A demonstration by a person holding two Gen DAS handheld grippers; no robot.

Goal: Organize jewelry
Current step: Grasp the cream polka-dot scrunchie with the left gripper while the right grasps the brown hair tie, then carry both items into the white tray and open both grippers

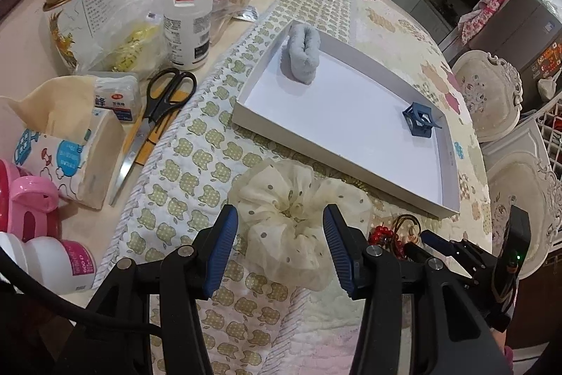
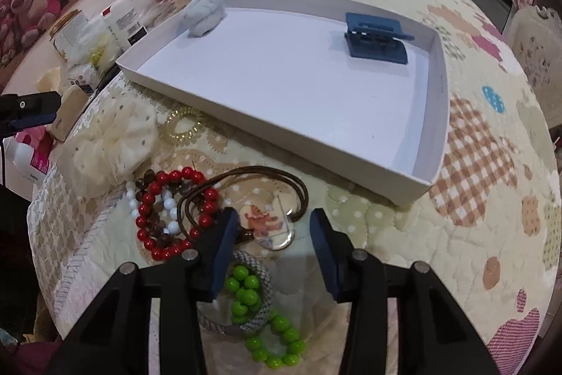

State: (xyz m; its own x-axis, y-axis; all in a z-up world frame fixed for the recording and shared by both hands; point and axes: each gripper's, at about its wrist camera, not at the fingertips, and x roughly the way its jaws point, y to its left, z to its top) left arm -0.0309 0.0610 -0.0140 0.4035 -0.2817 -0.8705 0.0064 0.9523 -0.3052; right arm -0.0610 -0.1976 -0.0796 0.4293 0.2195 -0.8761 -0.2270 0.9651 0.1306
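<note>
A white tray (image 1: 337, 160) (image 2: 316, 153) lies on the quilted table cover. Inside it are a grey-blue scrunchie (image 1: 304, 55) (image 2: 205, 14) and a blue hair claw (image 1: 419, 122) (image 2: 376, 39). My left gripper (image 1: 279, 234) is open, its fingers straddling a cream dotted scrunchie (image 1: 291, 224) (image 2: 112, 150). My right gripper (image 2: 274, 234) is open low over a brown cord necklace, with its round picture pendant (image 2: 268, 222) between the pads, untouched. Beside it lie a red bead bracelet (image 2: 165, 195), a green bead bracelet (image 2: 277, 336), a grey woven hair tie (image 2: 260, 315) and an amber spiral hair tie (image 2: 182, 127).
Left of the cover stand black scissors (image 1: 165, 104), a tissue pack (image 1: 66, 160), a white bottle with a red cap (image 1: 188, 23), a gold-lidded tin (image 1: 79, 13) and jars at the back. White carved chairs (image 1: 491, 94) sit past the table's right edge.
</note>
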